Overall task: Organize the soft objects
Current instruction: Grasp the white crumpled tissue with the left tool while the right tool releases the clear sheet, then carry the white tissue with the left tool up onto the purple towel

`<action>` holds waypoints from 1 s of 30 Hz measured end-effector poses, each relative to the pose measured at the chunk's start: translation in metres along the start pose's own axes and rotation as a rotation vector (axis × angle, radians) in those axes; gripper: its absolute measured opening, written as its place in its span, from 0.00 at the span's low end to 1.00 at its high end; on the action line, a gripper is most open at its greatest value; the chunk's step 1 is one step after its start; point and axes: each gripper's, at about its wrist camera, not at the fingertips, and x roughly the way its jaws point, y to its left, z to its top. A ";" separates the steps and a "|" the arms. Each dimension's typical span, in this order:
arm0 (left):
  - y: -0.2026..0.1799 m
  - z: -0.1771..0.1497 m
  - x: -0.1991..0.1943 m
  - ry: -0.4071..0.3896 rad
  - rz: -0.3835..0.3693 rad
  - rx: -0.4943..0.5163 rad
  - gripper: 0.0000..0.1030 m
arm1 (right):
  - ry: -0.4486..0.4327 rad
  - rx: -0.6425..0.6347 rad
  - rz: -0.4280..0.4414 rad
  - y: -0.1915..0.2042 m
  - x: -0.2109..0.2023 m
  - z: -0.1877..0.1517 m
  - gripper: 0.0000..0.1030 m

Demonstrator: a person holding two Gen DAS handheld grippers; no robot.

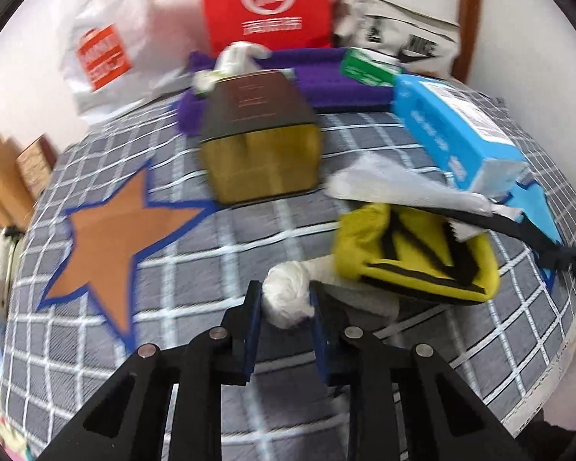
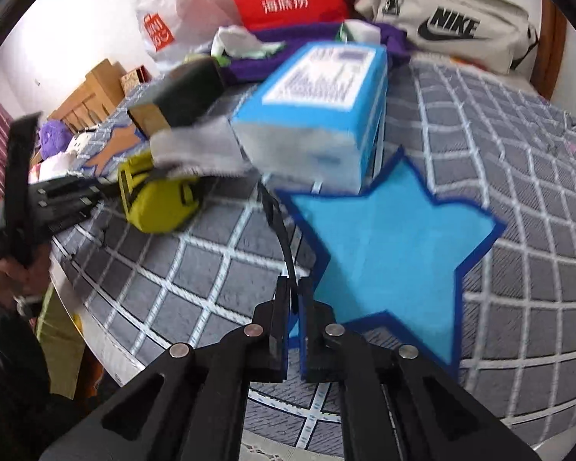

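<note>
Left gripper (image 1: 286, 299): jaws narrow, pressed on both sides of a white rolled cloth (image 1: 288, 296). The roll sits low over the grey checked bedspread (image 1: 211, 261), touching the near edge of a yellow pouch (image 1: 414, 253) with black trim.

Right gripper (image 2: 293, 288): jaws nearly together, pinching a thin black strap (image 2: 284, 246). The strap runs up and away from the jaws toward the yellow pouch. In the left wrist view the same strap crosses the top of the pouch to the right edge of the frame.

The pouch lies on the bedspread between an orange star patch (image 1: 115, 242) and a blue star patch (image 2: 388, 253). A grey-white cloth (image 1: 395, 188) is draped over the far side of the pouch.

Behind the pouch: a blue carton (image 1: 453, 130) lying on its side, and a gold and black box (image 1: 261, 146) beside it. Farther back, a purple towel (image 1: 326, 77), a red bag (image 1: 265, 4), a white plastic bag (image 1: 107, 38) and a beige sports bag (image 2: 449, 15) against the wall.

A hand (image 2: 15, 269) holding the left gripper shows at the left edge of the right wrist view. Both views are motion-blurred.
</note>
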 end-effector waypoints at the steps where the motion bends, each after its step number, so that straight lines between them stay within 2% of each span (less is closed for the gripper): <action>1: 0.008 -0.001 -0.001 0.008 0.009 -0.026 0.22 | 0.000 -0.011 -0.009 0.001 0.004 -0.002 0.07; 5: 0.037 -0.006 -0.005 0.022 0.027 -0.136 0.22 | -0.034 -0.031 0.002 0.003 0.006 -0.002 0.19; 9: 0.046 -0.007 -0.011 0.011 0.005 -0.171 0.22 | -0.060 -0.039 0.008 0.003 0.011 0.006 0.19; 10: 0.046 -0.007 -0.013 0.009 0.002 -0.177 0.22 | -0.066 -0.038 0.005 0.003 0.012 0.008 0.18; 12: 0.045 -0.005 -0.017 0.003 -0.005 -0.181 0.22 | -0.072 -0.037 0.004 0.006 0.014 0.011 0.06; 13: 0.045 -0.004 -0.019 -0.001 -0.004 -0.180 0.22 | -0.071 -0.036 0.003 0.007 0.015 0.012 0.04; 23: 0.039 0.015 -0.043 -0.035 -0.019 -0.184 0.22 | -0.099 -0.054 0.009 0.018 -0.010 0.010 0.03; 30: 0.037 0.038 -0.053 -0.058 -0.030 -0.214 0.22 | -0.166 -0.060 -0.013 0.017 -0.035 0.031 0.03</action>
